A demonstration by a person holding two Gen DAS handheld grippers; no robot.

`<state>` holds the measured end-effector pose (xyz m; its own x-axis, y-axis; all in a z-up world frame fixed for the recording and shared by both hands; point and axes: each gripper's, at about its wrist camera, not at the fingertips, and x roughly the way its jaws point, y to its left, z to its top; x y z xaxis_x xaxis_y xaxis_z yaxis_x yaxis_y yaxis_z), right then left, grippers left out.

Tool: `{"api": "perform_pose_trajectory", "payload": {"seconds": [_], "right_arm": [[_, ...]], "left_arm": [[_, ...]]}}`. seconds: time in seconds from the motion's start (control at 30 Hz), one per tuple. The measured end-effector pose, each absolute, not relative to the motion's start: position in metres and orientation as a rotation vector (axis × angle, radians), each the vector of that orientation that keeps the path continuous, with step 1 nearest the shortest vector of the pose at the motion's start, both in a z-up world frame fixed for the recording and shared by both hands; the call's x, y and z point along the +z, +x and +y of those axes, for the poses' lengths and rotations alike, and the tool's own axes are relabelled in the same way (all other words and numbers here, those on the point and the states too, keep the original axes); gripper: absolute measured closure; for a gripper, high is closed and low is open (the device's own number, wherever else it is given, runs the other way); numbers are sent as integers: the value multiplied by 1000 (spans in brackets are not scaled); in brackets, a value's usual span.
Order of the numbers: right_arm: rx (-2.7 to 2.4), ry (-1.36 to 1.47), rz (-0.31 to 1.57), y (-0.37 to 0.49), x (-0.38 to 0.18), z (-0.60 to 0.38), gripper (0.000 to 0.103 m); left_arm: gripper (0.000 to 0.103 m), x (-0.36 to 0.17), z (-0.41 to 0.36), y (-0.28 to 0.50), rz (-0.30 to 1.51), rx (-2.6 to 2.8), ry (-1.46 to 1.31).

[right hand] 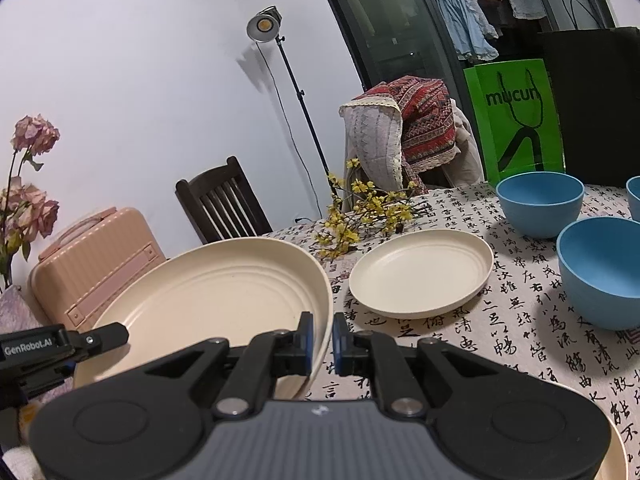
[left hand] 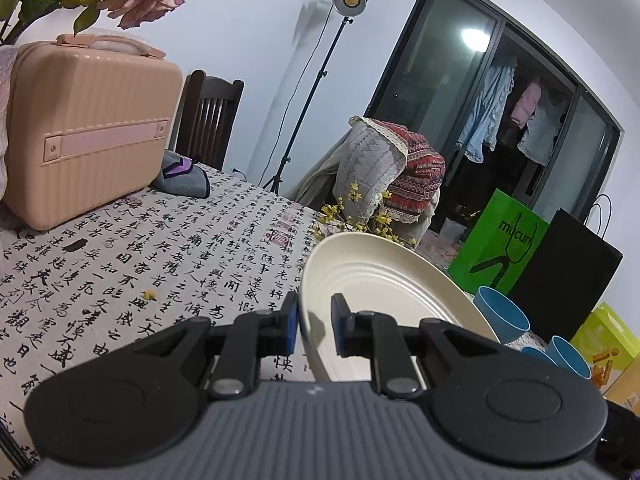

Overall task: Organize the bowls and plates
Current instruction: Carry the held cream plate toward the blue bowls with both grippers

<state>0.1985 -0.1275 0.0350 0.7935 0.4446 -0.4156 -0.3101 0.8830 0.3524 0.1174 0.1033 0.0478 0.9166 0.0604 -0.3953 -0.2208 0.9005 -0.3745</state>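
We see the large cream ridged plate (right hand: 224, 288) raised above the calligraphy-printed tablecloth (right hand: 500, 320), a smaller cream plate (right hand: 420, 272) lying right of it (yellow flower sprigs (right hand: 360, 216) behind), three blue bowls (right hand: 540, 204) farther right.

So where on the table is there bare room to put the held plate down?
Bare tablecloth lies between the pink case and the held plate. It is crowded to the right: second plate, yellow flowers, blue bowls.

Third blue bowl (right hand: 634, 196) cut by right frame edge. Held plate (left hand: 384, 280) near rim hidden behind tongs body. Vase base out of frame.
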Motion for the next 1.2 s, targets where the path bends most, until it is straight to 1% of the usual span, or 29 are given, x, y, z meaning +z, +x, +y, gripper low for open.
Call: {"api": "perform_pose_trajectory", "payload": {"seconds": [1.2], "right_arm": [[364, 341, 490, 186, 21, -163, 93]], "left_arm": [[86, 37, 84, 119, 376, 64, -413]]}}
